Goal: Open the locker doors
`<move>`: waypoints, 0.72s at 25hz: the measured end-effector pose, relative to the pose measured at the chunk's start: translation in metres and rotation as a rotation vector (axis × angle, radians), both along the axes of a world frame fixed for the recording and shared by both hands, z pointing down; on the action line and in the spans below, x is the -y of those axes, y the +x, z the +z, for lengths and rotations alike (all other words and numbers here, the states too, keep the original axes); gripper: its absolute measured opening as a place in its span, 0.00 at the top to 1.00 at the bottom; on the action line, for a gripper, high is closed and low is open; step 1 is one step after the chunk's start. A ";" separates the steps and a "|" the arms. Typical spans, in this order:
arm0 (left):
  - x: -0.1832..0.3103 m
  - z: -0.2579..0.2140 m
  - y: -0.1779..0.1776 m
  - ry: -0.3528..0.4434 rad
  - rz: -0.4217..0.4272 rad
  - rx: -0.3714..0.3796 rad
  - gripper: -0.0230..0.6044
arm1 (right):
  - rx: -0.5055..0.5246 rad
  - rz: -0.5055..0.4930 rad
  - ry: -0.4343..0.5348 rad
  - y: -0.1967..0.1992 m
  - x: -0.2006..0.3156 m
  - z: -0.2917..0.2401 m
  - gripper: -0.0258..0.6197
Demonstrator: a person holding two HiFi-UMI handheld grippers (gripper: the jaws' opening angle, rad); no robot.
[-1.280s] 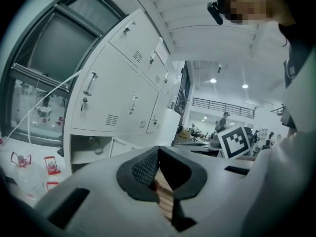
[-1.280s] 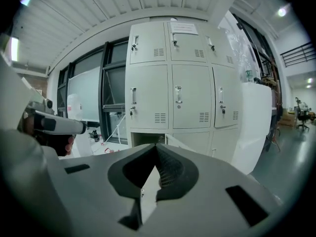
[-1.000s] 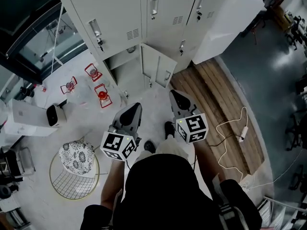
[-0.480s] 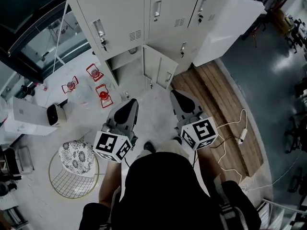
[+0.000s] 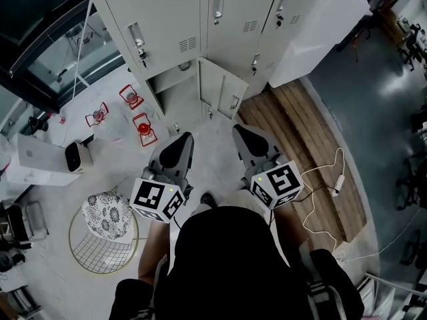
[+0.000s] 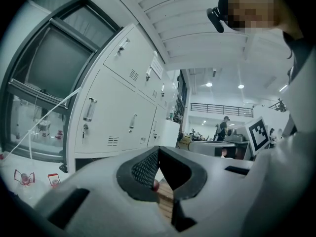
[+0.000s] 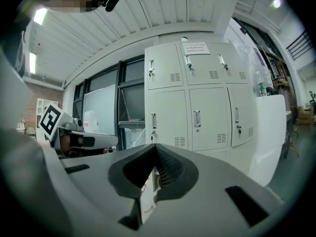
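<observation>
Head view first: the left claw [image 5: 181, 145] and right claw [image 5: 241, 135] are held side by side, both pointed at the lockers [image 5: 200, 19] ahead. In each claw's own gripper view the jaws are seen pressed together at the tips, with nothing caught between them. One bottom door [image 5: 223, 92] stands open, ahead of and between the two claws, well apart from both; the other doors in view are shut. Small red objects [image 5: 142, 131] are seen left of the left claw, wooden boards [image 5: 313, 132] right of the right claw
</observation>
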State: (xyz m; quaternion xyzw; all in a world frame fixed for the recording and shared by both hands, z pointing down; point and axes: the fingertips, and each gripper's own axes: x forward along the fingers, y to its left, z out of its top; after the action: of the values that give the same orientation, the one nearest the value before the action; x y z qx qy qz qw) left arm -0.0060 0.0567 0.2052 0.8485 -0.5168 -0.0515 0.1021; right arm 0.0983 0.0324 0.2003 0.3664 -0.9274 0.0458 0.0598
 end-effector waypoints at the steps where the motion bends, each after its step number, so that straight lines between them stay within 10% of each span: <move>1: 0.000 0.001 0.000 -0.002 0.002 0.003 0.94 | -0.007 -0.004 -0.011 -0.001 -0.001 0.002 0.96; 18: 0.002 0.004 0.005 -0.010 0.016 0.006 0.93 | -0.002 -0.022 -0.010 -0.002 -0.002 0.000 0.96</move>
State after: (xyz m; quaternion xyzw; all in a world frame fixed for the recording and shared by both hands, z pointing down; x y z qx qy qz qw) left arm -0.0006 0.0548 0.2090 0.8523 -0.5104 -0.0455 0.1050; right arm 0.0964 0.0339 0.2004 0.3560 -0.9310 0.0495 0.0632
